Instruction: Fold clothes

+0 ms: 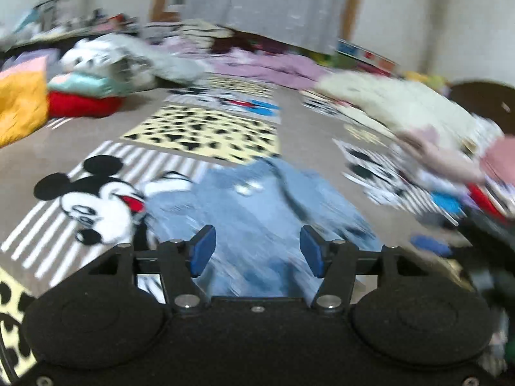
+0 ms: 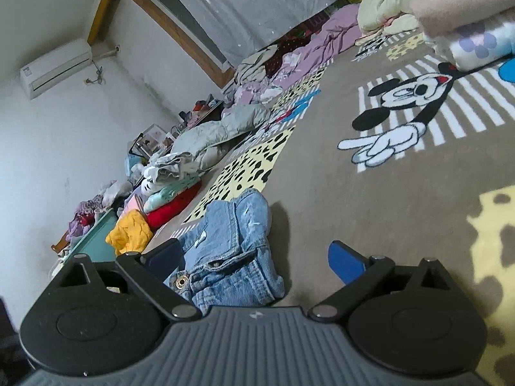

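While both claws stand over the carpet:
Denim garment: bunched on carpet, long axis running away from right claw.
Right gripper: jaws apart, denim between, nearer.
Left gripper: apart, empty, above denim.

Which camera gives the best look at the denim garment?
The right wrist view: the denim garment is sharp there, showing a metal snap button and seams, lying bunched on the cartoon rug. In the left wrist view it is only a motion-blurred blue patch.
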